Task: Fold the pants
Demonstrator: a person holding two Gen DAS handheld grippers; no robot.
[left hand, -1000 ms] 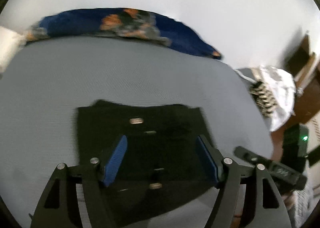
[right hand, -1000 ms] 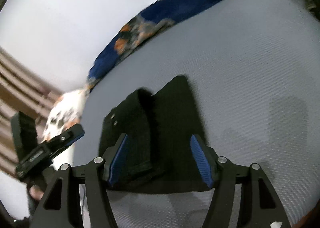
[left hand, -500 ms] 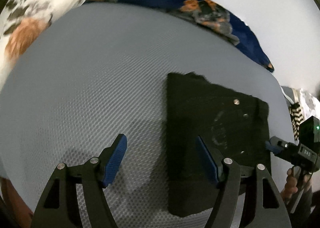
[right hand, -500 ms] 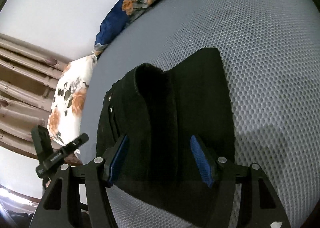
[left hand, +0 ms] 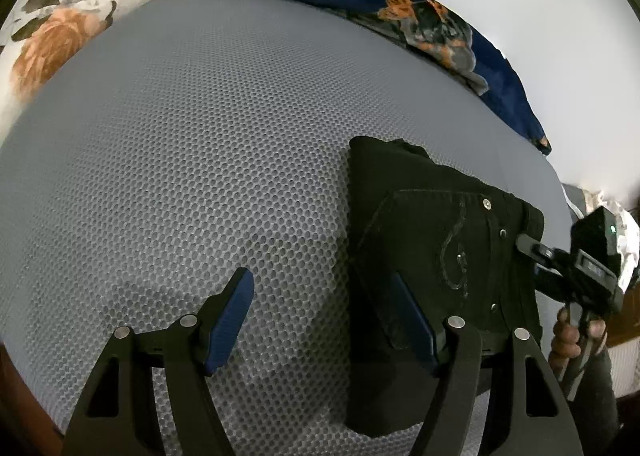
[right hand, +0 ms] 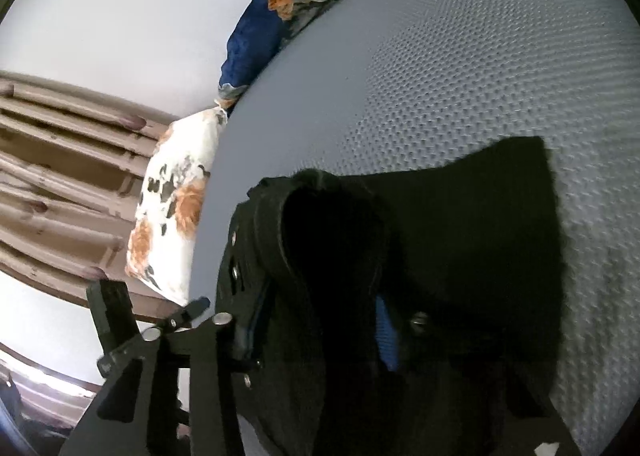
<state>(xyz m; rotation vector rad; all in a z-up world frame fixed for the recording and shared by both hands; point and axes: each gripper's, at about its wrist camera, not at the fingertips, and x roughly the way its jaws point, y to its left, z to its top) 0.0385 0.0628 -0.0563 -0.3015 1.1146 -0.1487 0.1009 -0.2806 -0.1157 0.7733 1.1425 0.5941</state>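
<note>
Lying across the grey honeycomb-mesh mattress (left hand: pixel 200 144), with a navy floral blanket (left hand: pixel 400 4) bunched along the 12 o'clock edge and a white floral pillow (left hand: pixel 60 16) at 10 o'clock. Resting toward 3 o'clock in the left wrist view: the black denim pants (left hand: pixel 440 256), already folded to a compact rectangle, stitched back pocket facing up.

Judging the step as tidying or lifting the finished bundle: gripping through all layers at the thick waistband side, keeping the stack flat, avoiding a drag that would unroll the top fold.

Hovering low over the mattress, left tongs (left hand: pixel 324 320) spread wide and holding nothing, one blue pad over bare mesh, the other overlapping the pants' edge. Reaching in at the 3 o'clock side, right tongs (right hand: pixel 316 328) pushed into the rolled fabric; blue pads partly buried, so unable to tell whether clamped or merely straddling. Person's hand (left hand: pixel 572 336) wrapping that handle at 4 o'clock.
</note>
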